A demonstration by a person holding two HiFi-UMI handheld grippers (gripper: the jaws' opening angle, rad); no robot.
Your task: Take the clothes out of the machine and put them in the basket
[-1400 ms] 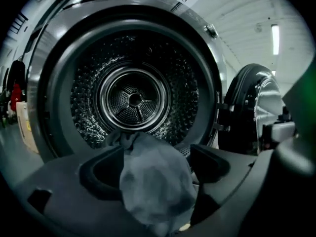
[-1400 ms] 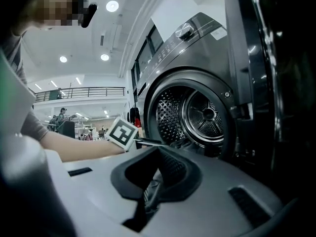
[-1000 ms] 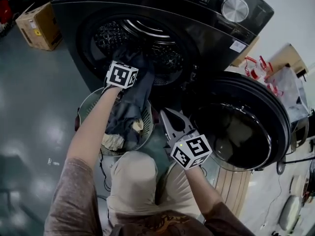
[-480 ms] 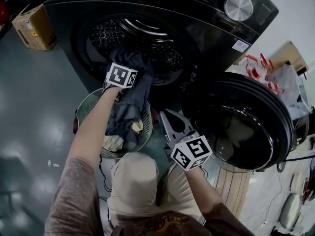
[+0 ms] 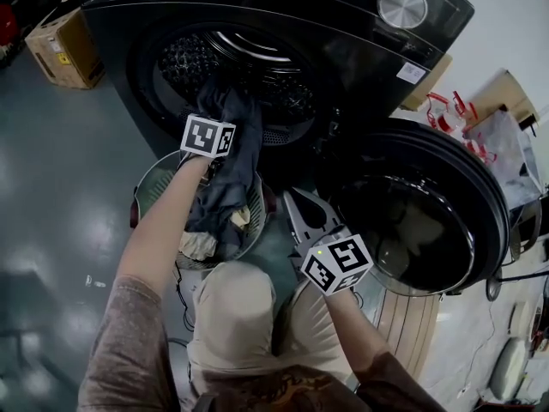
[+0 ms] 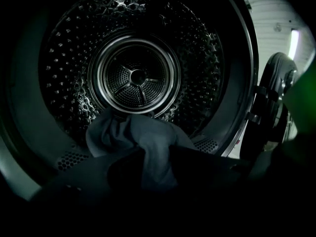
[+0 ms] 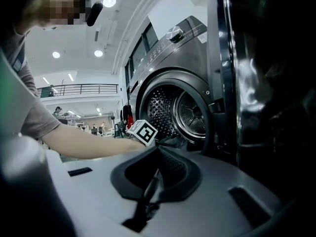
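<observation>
Slip risk: the left tool (image 5: 216, 120) has just been closing on the dark garment (image 6: 148, 142) — seemingly thinly; right tool (image 5: 294, 202) closed, empty.

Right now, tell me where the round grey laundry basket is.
In the head view, the round grey slatted basket sits on the floor left of centre, between the black washing machine's open drum and the person's knee.

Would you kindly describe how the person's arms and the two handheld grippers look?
Both arms wear short brownish-grey sleeves and are bare below them. The right gripper is pale grey plastic that tapers to a point, with a black-lined recess around its jaws. The left gripper shows little beyond its cube. Each gripper carries such a white cube, printed with black square markers.
</observation>
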